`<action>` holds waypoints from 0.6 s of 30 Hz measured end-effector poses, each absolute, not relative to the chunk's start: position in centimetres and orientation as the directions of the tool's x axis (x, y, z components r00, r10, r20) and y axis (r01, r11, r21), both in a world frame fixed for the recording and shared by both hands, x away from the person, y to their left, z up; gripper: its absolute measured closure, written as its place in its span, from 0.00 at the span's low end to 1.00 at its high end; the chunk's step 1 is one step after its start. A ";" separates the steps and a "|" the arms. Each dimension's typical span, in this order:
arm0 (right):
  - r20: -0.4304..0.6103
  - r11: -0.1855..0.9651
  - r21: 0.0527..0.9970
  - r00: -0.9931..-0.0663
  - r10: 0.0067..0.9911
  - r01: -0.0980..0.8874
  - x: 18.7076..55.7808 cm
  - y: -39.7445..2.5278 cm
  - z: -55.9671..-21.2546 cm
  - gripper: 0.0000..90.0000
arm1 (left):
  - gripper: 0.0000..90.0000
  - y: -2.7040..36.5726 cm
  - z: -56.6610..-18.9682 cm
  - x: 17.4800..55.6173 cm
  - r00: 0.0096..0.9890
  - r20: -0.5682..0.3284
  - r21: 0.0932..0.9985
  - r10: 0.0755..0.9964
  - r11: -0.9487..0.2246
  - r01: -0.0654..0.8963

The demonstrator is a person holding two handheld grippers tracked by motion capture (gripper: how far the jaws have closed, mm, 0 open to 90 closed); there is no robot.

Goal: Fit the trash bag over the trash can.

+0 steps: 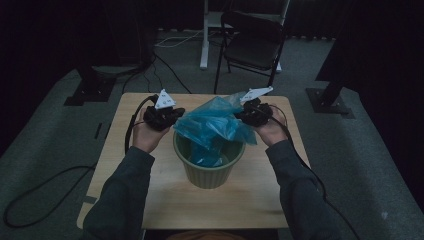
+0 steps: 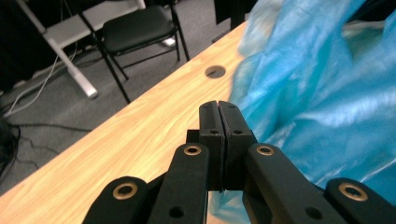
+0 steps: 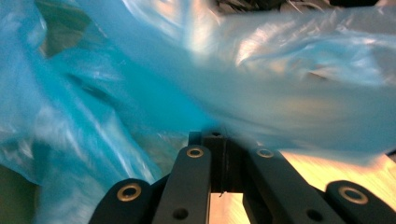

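Roughly midway: blue plastic bag (image 1: 216, 125) partly inside green bin (image 1: 208, 170) at desk (image 1: 250, 200) centre, upper part bunched above the rim, not yet folded over it. Left gripper (image 1: 167, 116) just left of bag, fingers (image 2: 210, 122) pressed together, apparently empty. Right gripper (image 1: 250, 114) raised at far right, fingers pinching bag's edge.

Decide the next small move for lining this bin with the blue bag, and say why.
Probably draw the right gripper outward and down over the rim of the green bin. Its jaws look shut on the blue plastic bag, which is bunched above the bin with part hanging inside. The left gripper is shut beside the bag, seemingly holding nothing.
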State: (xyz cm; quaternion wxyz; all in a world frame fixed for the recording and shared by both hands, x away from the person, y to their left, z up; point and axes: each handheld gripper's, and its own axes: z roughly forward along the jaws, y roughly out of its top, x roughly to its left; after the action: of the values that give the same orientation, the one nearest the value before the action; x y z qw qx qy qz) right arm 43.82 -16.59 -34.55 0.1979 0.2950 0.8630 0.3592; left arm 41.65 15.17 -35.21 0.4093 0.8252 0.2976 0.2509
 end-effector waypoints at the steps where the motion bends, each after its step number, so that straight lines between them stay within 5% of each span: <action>1: -0.124 0.566 0.734 -0.745 0.655 0.376 43.9 -16.7 -34.7 1.00 | 0.99 15.3 -35.4 41.8 0.695 0.166 0.822 0.700 -0.487 0.294; 18: -0.038 0.557 0.698 -0.753 0.657 0.451 44.1 -18.3 -36.3 0.88 | 0.99 15.5 -37.8 42.5 0.706 0.127 0.773 0.697 -0.515 0.371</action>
State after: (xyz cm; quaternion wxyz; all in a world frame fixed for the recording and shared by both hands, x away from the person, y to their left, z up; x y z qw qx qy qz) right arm 44.11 -18.32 -36.28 0.1486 0.3184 0.8696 0.3468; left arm 42.49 15.50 -37.81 0.3770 0.8430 0.3167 0.2167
